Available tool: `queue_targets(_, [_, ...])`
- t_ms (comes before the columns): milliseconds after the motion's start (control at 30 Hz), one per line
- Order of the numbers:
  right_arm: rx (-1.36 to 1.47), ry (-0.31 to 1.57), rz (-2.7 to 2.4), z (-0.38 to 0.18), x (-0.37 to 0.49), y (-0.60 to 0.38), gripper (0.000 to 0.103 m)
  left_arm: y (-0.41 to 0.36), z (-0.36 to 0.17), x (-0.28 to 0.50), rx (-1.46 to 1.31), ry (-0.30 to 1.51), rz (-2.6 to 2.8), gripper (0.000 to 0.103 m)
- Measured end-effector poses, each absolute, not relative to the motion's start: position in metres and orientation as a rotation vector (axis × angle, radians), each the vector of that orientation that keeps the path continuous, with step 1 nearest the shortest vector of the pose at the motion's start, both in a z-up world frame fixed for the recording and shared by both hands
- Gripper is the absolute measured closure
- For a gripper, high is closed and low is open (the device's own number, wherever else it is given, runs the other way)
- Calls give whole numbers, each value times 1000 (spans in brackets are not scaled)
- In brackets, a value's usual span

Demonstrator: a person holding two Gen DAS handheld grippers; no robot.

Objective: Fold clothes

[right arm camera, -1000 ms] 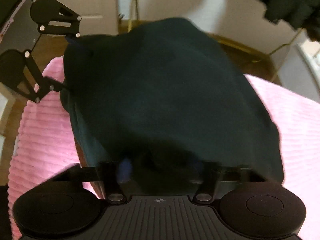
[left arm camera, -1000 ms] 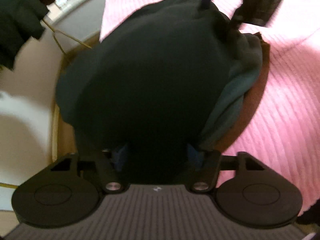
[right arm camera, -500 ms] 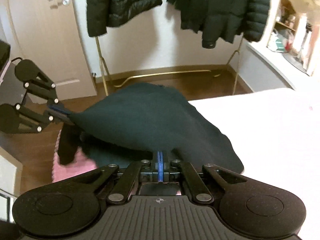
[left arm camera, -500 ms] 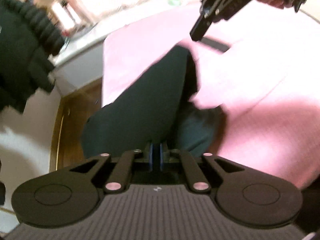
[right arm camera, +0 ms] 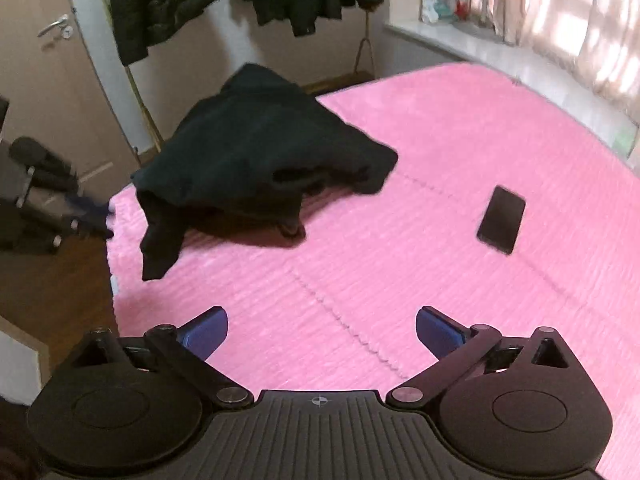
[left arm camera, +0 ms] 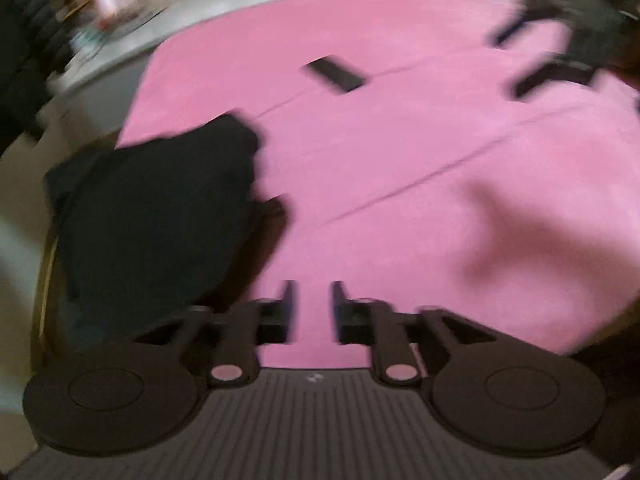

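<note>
I see the pink mat (right arm camera: 440, 184) filling most of both views, ribbed and seamed in panels. On its far left corner lies the dark garment (right arm camera: 256, 148), bunched into a loose mound, not a flat fold, with one limp end trailing toward the near-left edge of the mat. Whether this heap is waiting to be folded or has been set aside roughly bundled, I cannot tell from here.

To the right of it, well apart, a black phone (right arm camera: 501, 219) lies flat on the mat.

My right gripper (right arm camera: 322, 330) hovers over the near part of the mat with its blue fingers spread wide and nothing between them. My left gripper (left arm camera: 311, 306) also holds nothing; its fingers stand parted by a narrow gap (that view is badly smeared).

My worry is the corner: the garment sits so close to the mat's edge that a careless tug could drag it onto the wooden floor (right arm camera: 44, 280). Pinching the mound blind could catch several layers together and fold in the wrinkles. A wide sweep to the right could knock the phone.
</note>
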State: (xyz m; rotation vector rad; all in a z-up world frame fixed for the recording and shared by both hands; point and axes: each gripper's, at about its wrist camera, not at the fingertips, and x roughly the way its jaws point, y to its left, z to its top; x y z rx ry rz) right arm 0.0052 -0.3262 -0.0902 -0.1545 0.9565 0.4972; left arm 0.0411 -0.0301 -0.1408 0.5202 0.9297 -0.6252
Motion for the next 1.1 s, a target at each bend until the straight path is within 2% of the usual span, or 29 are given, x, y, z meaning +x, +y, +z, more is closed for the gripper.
queue_targets(67, [-128,962,504,-95,27,-307,0,-5,-147,81,496,935,-542,52])
queue_targets(100, [-116,967,509,-97,41,-297,0,7,-151,102,502,923,-503,38])
queue_targets(133, [-105,974,516,-101,56,-286,0,18,-155,126,517,908,-465,31])
queue_targets(267, [-51,995,561,-129,134,-222,0,63,-176,220,467,878,-408,21])
queue_targets(467, [-16,1033,613,-183,256,-142,0,116,-227,335,316,951,-418,23])
queue_targets(533, [-51,1059,608,-201,286,-127,0,127,-239,352,266,977,-451,29])
queue_targets(567, [-70,1083,602,-210,297,-123,1,129,-243,358,246,985,-459,48])
queue_targets(600, [-73,1109,598,-218,305,-122,2,130,-245,362,226,993,-464,75])
queue_targets(633, [-51,1133,596,-223,309,-124,12,130,-245,362,206,1000,-466,87])
queue_targets(667, [-30,1157,595,-229,312,-127,50,129,-244,360,197,1001,-467,98])
queue_targets(700, [-9,1181,594,-235,316,-129,102,125,-238,354,204,986,-476,99])
queue_targets(800, [7,1161,567,-225,301,-145,102,108,-207,330,228,912,-534,100])
queue_targets(900, [19,1093,544,-194,265,-178,102,74,-160,292,227,842,-634,100])
queue_targets(1033, [99,1019,461,-147,192,-258,103,3,-99,218,242,755,-815,100])
queue_targets(1100, [132,994,395,-126,141,-311,103,-44,-86,174,259,743,-884,101])
